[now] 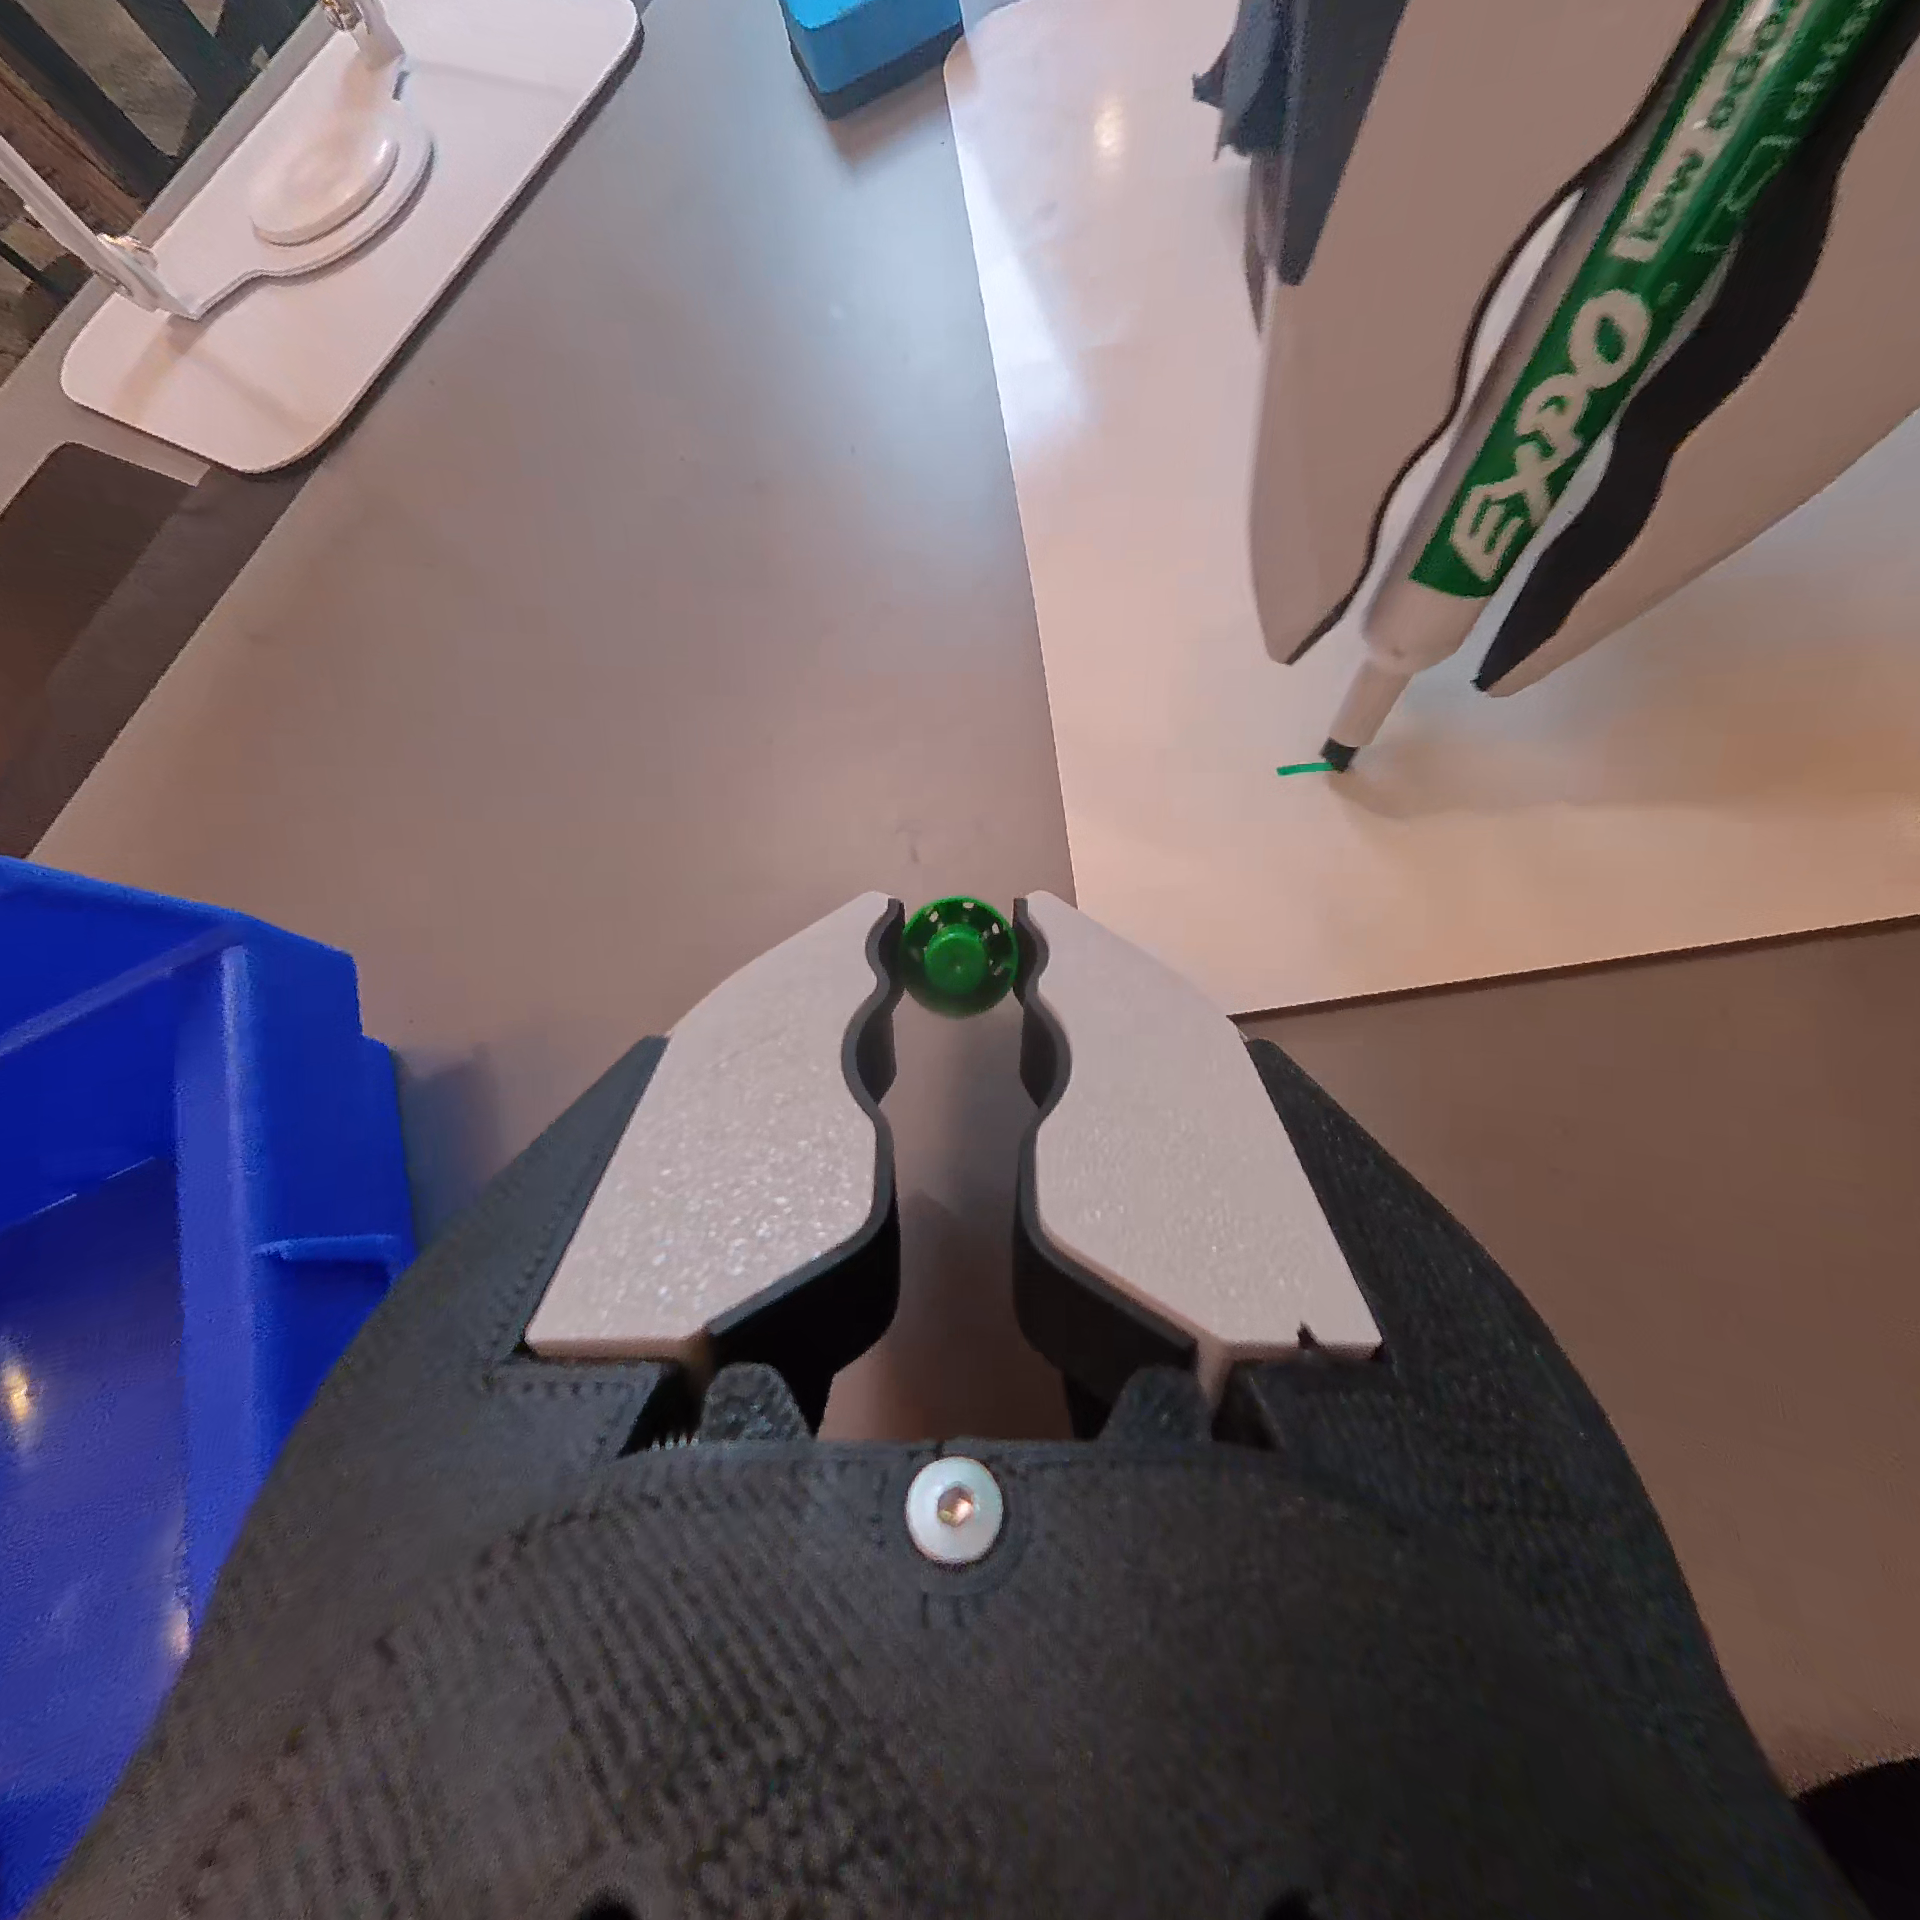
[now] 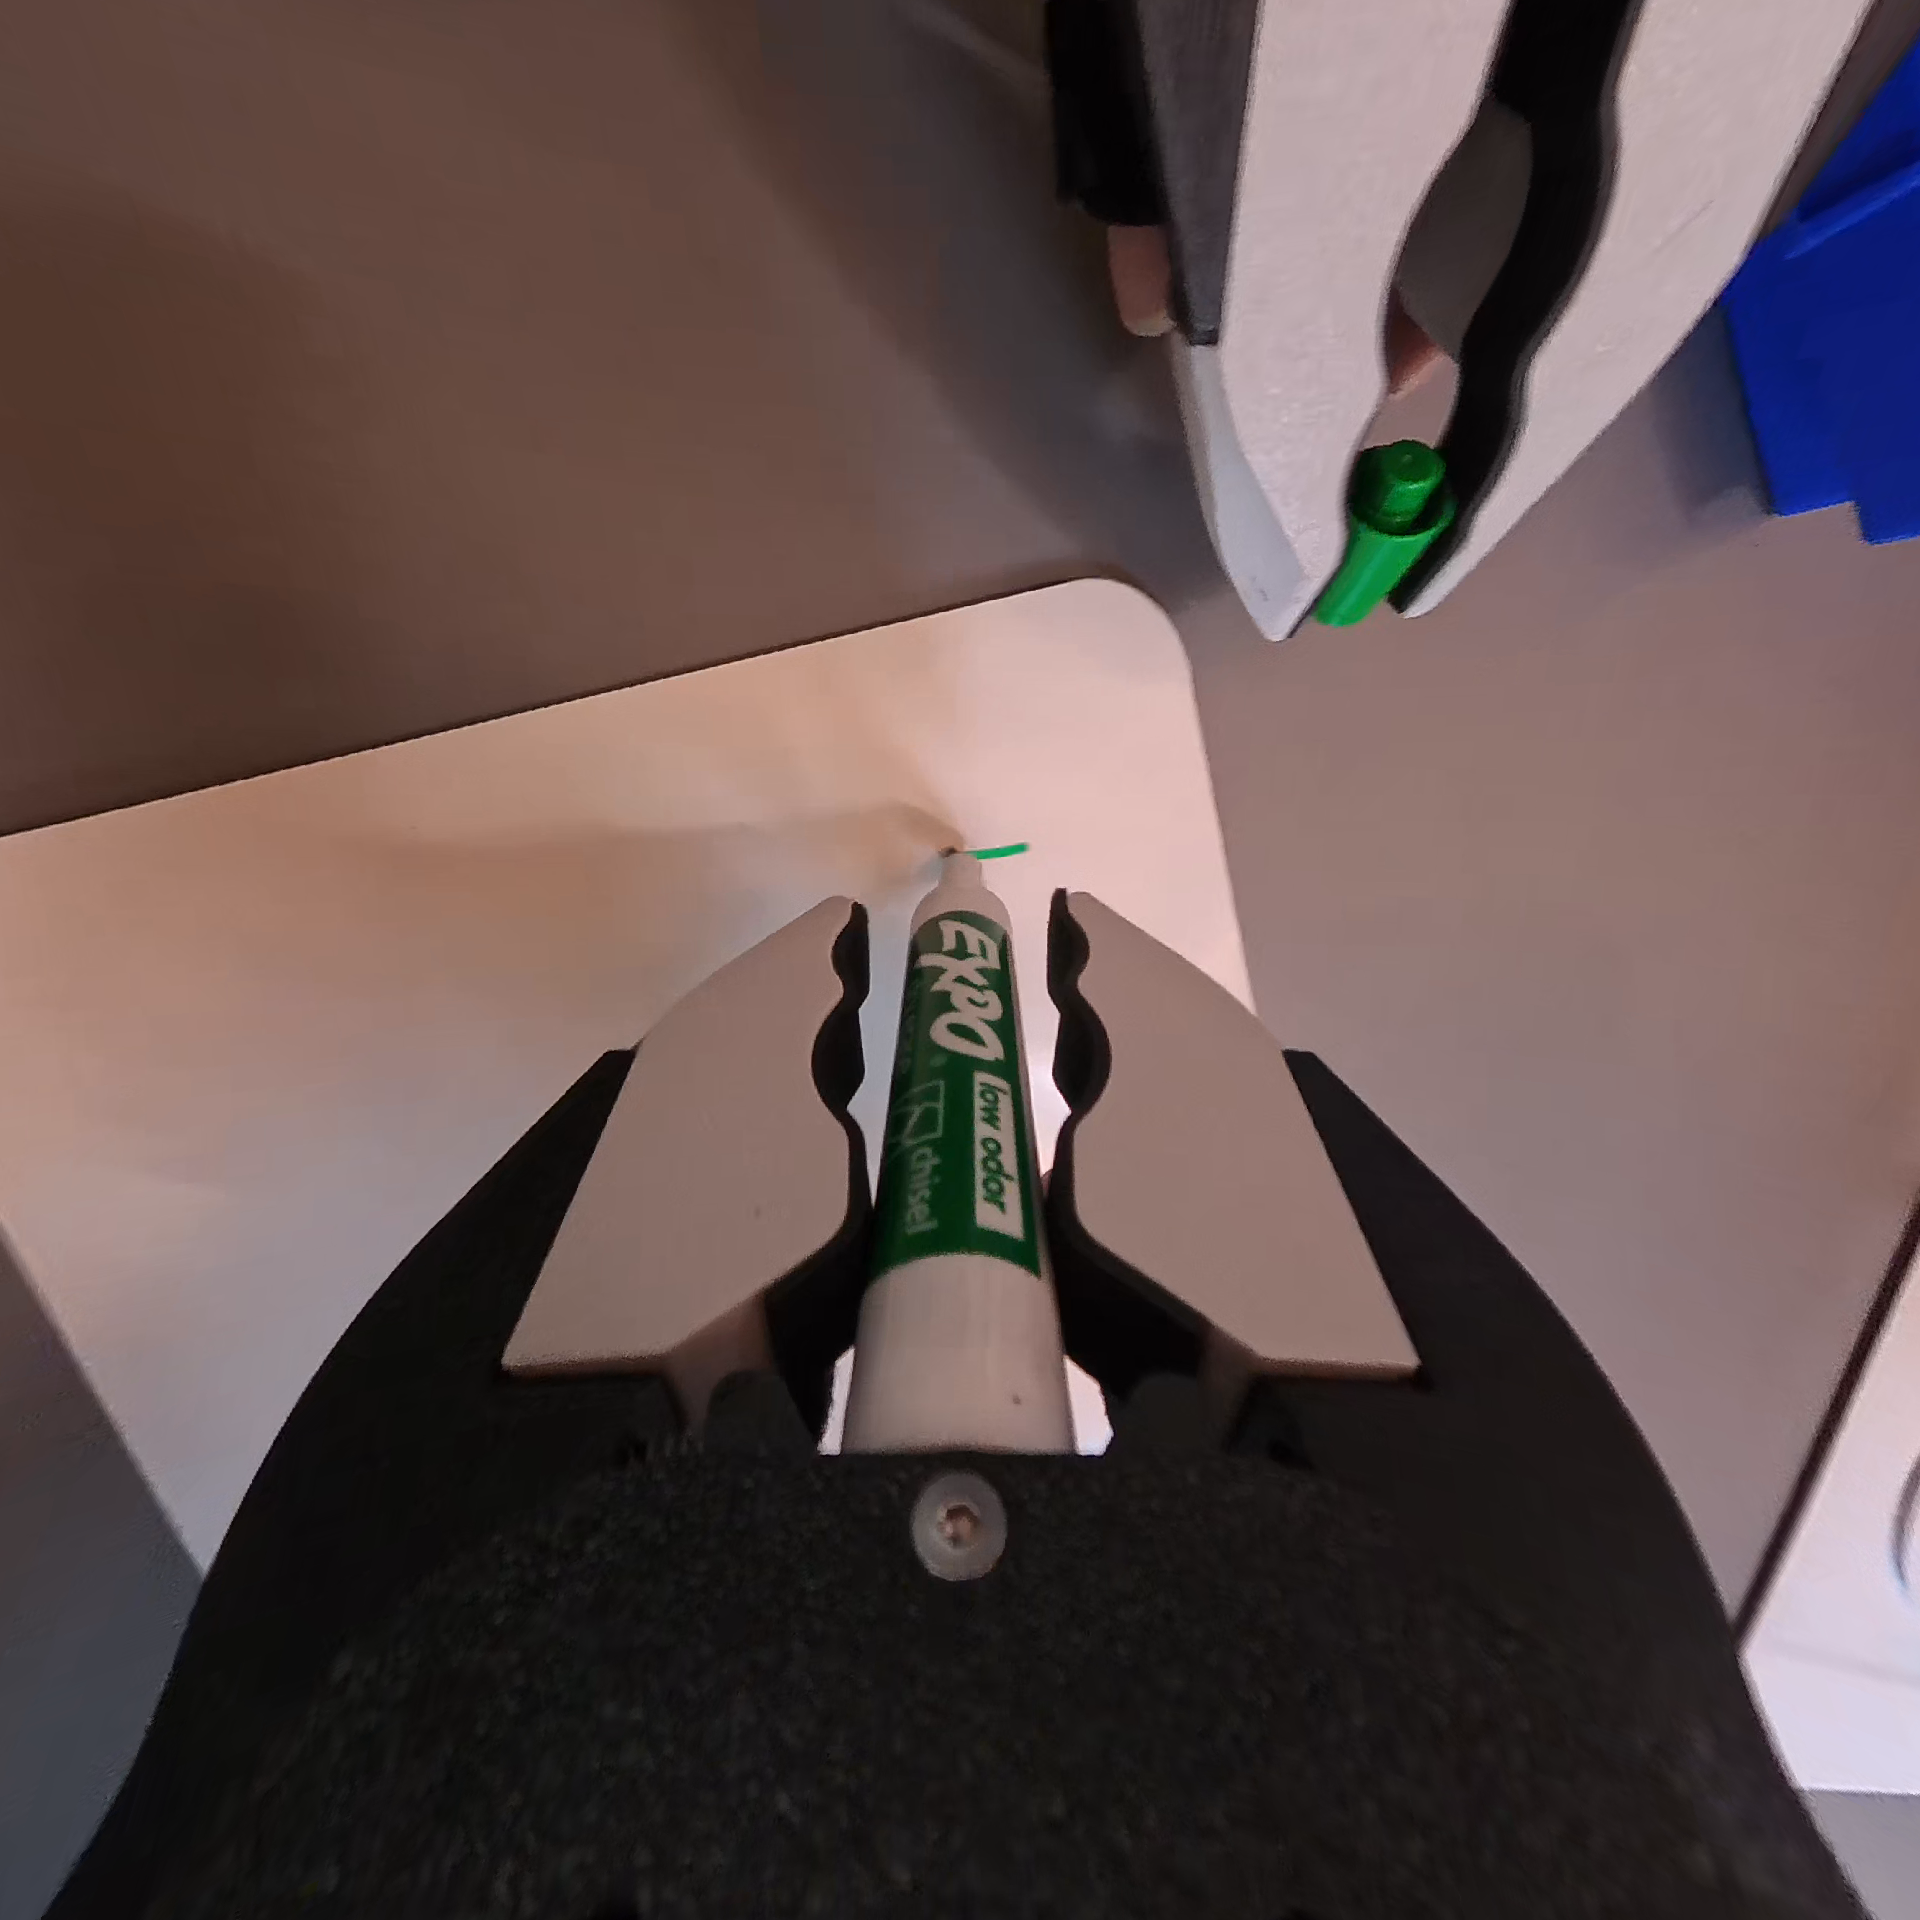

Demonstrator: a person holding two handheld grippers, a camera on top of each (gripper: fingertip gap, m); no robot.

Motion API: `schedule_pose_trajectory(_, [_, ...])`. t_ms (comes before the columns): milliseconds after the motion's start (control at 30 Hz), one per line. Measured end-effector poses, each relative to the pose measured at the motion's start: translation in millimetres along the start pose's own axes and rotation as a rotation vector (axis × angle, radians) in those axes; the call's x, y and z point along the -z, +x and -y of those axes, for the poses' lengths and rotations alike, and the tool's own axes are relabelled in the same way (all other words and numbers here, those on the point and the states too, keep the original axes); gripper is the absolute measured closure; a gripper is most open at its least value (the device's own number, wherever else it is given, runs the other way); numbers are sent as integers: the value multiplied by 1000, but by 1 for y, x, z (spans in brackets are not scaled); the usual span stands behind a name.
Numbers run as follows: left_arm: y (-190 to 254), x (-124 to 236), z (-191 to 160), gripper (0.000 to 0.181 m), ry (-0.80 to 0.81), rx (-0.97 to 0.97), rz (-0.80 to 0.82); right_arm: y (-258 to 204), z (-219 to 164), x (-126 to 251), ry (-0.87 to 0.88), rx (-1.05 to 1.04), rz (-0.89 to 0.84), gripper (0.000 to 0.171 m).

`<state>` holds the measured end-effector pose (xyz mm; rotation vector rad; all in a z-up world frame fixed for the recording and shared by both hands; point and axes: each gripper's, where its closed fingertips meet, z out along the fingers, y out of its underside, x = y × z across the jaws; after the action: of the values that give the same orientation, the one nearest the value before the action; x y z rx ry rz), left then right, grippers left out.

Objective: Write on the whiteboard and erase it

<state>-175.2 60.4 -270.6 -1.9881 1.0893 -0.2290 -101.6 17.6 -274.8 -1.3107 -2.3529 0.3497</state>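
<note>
Marker (image 2: 951, 1101) clamped lengthwise in right gripper (image 2: 956, 914), nib pressed to whiteboard (image 2: 520, 935) at a short green stroke (image 2: 997, 851) for writing; cap (image 1: 951, 965) pinched at left gripper (image 1: 951, 935) fingertips, parked off-board for recapping; eraser (image 1: 873, 47) waiting beyond.

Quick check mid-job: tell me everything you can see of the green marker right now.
The marker is a whitish plastic barrel with a green printed label band, narrowing to a grey neck and a dark tip. It is uncapped; its green cap sits in the left gripper. The right gripper is shut on the barrel, holding it tilted, tip down. The tip touches the whiteboard near its corner, at the end of a short green stroke.
</note>
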Motion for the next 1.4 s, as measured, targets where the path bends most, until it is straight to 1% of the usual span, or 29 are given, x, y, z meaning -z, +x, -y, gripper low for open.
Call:
schedule_pose_trajectory(233, [0, -1, -3, 161, -6, 17, -10, -44, -2, 10, -15, 26, 92, 137])
schedule_pose_trajectory(333, [0, -2, -3, 161, -9, 19, -13, -51, -2, 12, -19, 36, 100, 137])
schedule_pose_trajectory(433, [0, -3, -4, 161, -14, 19, -13, -43, 1, 12, 5, 13, 77, 137])
schedule_pose_trajectory(633, [-1, -2, -5, 161, -13, 24, -11, 3, 0, 8, 17, -37, -15, 138])
schedule_pose_trajectory(800, [-2, 0, -5, 161, -13, 28, -10, 14, -4, -2, -19, -26, -23, 138])
schedule_pose_trajectory(1133, [-1, 1, -6, 161, -15, 31, -12, 9, -12, 0, -76, 6, -16, 138])
schedule_pose_trajectory(1400, [-1, 1, -7, 161, -20, 30, -12, -30, -38, 24, -137, -5, 29, 138])
